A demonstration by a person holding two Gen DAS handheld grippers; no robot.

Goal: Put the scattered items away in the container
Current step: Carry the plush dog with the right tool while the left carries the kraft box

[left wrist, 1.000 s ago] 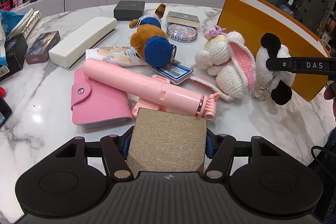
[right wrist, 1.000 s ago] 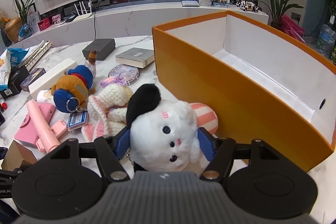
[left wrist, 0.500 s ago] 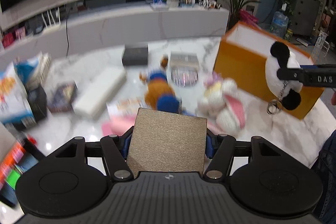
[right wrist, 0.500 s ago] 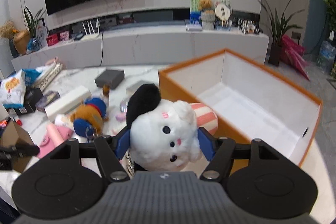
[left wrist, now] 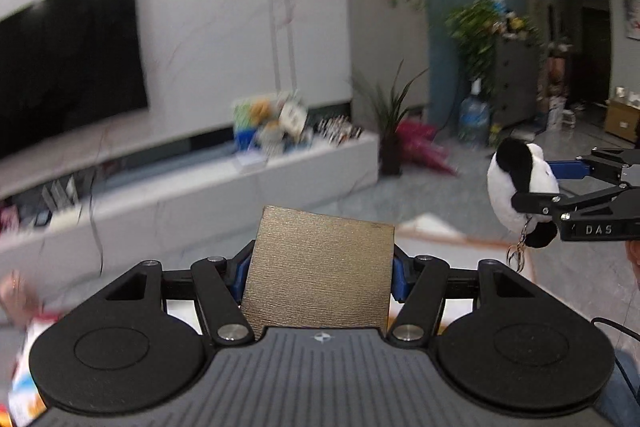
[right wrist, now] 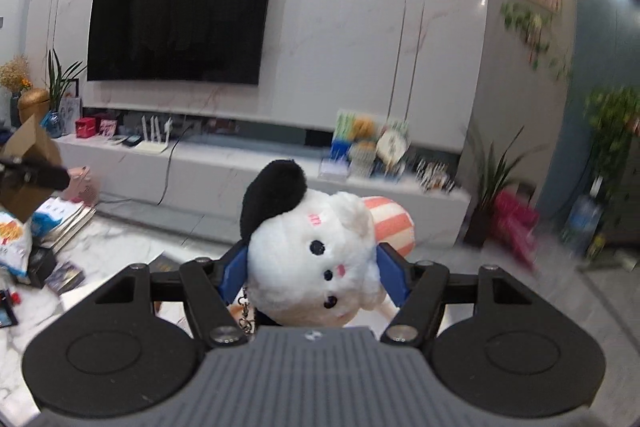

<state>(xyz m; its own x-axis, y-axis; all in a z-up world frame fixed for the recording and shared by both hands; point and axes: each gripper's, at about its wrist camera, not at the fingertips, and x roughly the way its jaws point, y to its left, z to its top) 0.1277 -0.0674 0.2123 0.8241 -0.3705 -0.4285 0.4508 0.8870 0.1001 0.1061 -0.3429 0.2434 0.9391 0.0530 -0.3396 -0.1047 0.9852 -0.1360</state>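
Observation:
My left gripper [left wrist: 318,277] is shut on a flat gold box [left wrist: 320,267] and holds it high, tilted up toward the room. My right gripper [right wrist: 312,273] is shut on a white plush dog with black ears [right wrist: 310,259]; a keyring hangs below it. In the left wrist view the right gripper [left wrist: 536,183] and the plush [left wrist: 520,183] are at the right, above a strip of the orange container's rim [left wrist: 460,239]. In the right wrist view the gold box [right wrist: 28,163] and the left gripper's finger [right wrist: 36,177] show at the far left.
The marble table [right wrist: 108,247] carries a snack bag [right wrist: 12,239], stacked books [right wrist: 66,215] and small dark boxes [right wrist: 64,277] at the left. A long white TV console [right wrist: 224,171] and a wall TV [right wrist: 180,23] stand behind. Plants [left wrist: 480,27] stand at the right.
Both grippers have risen and pitched upward with their loads. The table items and the orange box have dropped almost out of both views. Both grips are unchanged.

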